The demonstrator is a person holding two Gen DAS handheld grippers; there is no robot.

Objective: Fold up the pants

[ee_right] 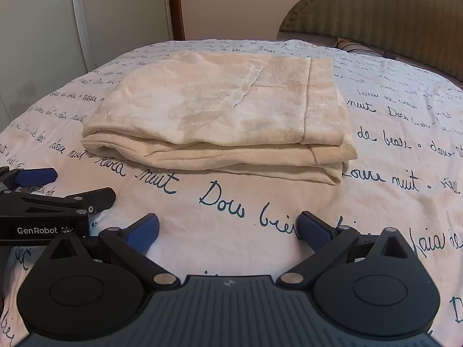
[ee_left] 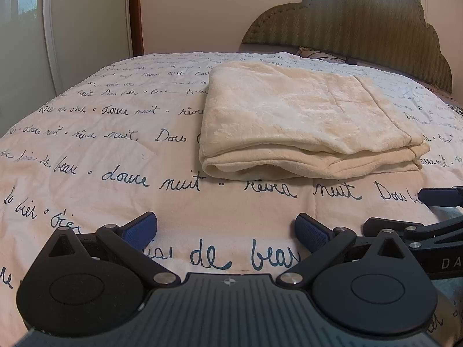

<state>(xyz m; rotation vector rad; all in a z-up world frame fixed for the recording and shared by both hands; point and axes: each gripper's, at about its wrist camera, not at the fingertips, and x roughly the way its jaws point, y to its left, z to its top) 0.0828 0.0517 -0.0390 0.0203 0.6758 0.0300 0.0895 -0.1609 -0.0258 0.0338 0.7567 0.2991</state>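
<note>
Left tongs (ee_left: 226, 231): jaws spread wide, blue pads (ee_left: 139, 230) well apart, nothing between them; they sit low over the bedspread (ee_left: 101, 150). Right tongs (ee_right: 228, 231): likewise spread wide and empty, low over the same bedspread. The two tools lie side by side, each showing at the edge of the other's view; whether they touch cannot be determined.

Pants (ee_right: 214, 115): cream, plush fabric, lying folded in a flat rectangular stack of several layers on the bed, ahead of both tongs and clear of them. Its folded edge faces the tongs; a hemmed band runs along its right side.

Bedspread: white, printed with dark handwritten script. Beyond it, a green scalloped headboard (ee_left: 361, 29) against the wall.
</note>
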